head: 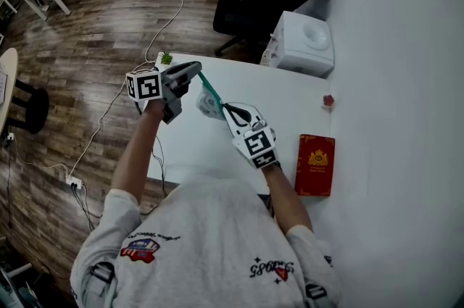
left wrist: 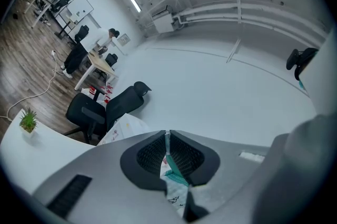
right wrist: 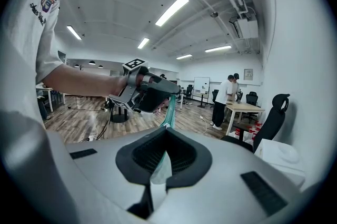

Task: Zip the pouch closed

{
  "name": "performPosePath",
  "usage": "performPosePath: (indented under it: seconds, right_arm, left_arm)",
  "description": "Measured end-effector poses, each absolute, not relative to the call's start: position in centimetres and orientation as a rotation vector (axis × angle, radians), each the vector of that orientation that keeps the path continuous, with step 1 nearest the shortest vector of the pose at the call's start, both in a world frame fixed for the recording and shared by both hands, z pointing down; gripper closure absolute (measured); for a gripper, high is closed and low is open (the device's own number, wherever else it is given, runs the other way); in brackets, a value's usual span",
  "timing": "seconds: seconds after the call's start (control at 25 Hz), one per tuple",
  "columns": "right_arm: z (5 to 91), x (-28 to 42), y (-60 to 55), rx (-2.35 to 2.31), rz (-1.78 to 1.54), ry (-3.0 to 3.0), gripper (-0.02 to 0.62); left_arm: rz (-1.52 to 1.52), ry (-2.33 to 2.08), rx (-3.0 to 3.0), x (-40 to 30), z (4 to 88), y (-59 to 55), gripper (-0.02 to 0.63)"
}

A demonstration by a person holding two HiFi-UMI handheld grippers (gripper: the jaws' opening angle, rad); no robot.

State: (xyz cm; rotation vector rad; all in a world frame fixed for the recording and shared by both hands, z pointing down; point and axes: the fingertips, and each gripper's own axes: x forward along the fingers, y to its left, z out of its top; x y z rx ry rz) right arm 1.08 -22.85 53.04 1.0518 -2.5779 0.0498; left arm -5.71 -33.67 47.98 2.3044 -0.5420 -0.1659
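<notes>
While left gripper (head: 194, 71) and right gripper (head: 228, 109) fingers clamp the pouch (head: 209, 105) (teal zip between them), its contents are hidden.

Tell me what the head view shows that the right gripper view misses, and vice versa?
Head view only: the red rectangular booklet and small green potted plant on the white table. Right gripper view only: ceiling strip lights and people at a far desk. Both: the whitish teal-zippered pouch, clamped by left gripper and right gripper.
</notes>
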Motion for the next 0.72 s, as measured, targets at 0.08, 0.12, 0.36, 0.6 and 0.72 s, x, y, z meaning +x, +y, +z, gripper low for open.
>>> performPosePath:
  seconds: [0.08,0.12,0.36,0.6,0.72]
  right_arm:
    - [52.9,1.0,-22.8,1.053,0.046,-2.581,0.591]
    - [52.8,1.0,-22.8,1.054,0.045,-2.583,0.591]
    - [53.4,1.5,-22.5,1.05,0.058,-2.577,0.591]
    - [53.2,1.3,-22.1,1.04,0.047,-2.581,0.591]
    - [53.4,1.6,-22.1,1.036,0.049,-2.576,0.591]
  left_arm:
    - [-0.166,-0.55,2.301,-5.9,48.2,-33.8,0.588]
    - [-0.166,-0.554,2.3,-6.0,48.2,-33.8,0.588]
    - [-0.182,-0.573,2.306,-6.4,47.9,-34.0,0.588]
    - [-0.176,-0.584,2.306,-6.6,47.8,-33.8,0.588]
    - [-0.197,-0.611,2.293,-7.3,47.8,-34.2,0.588]
